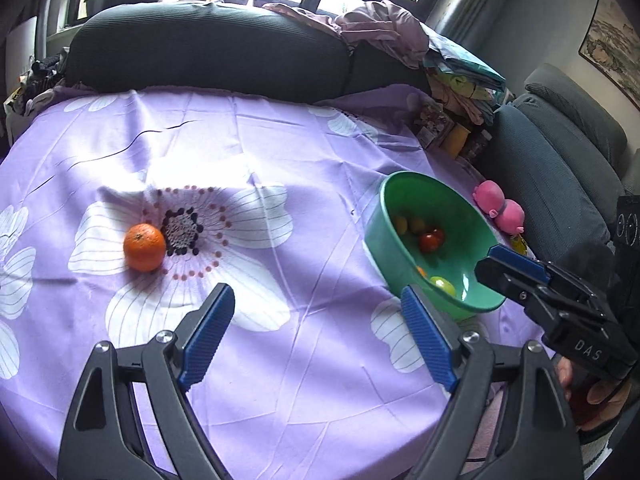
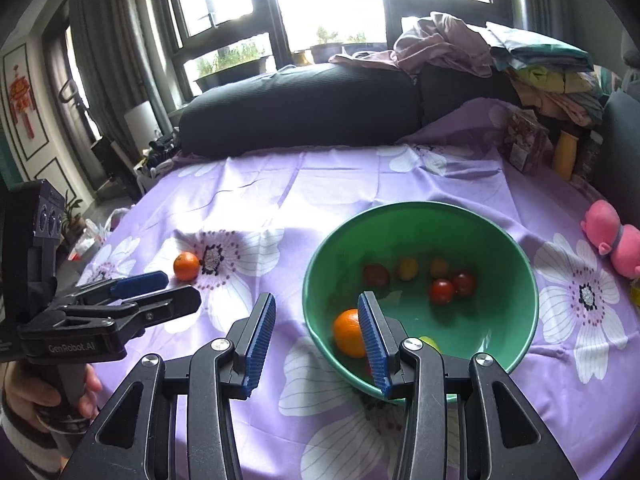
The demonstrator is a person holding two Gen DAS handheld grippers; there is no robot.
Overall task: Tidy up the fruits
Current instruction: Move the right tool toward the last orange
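An orange point(image 1: 144, 247) lies on the purple flowered cloth point(image 1: 280, 152), left of and beyond my left gripper point(image 1: 316, 294). That gripper is open wide and holds nothing. The green bowl point(image 2: 420, 205) stands to the right and holds a second orange point(image 2: 350, 332), red cherry tomatoes point(image 2: 442, 291), small yellow ones point(image 2: 408, 268) and a yellow-green fruit point(image 1: 444, 285). My right gripper point(image 2: 316, 300) hovers at the bowl's near-left rim with its jaws apart and nothing between them. The right wrist view shows the left gripper point(image 2: 180, 290) pointing at the loose orange point(image 2: 186, 266).
A pink plush toy point(image 2: 612, 240) lies right of the bowl point(image 1: 384, 248). Dark sofa cushions point(image 1: 208, 48) back the cloth, with piled clothes point(image 2: 440, 44) and a yellow bottle point(image 2: 566, 152) at the far right. A hand point(image 2: 36, 400) grips the left tool's handle.
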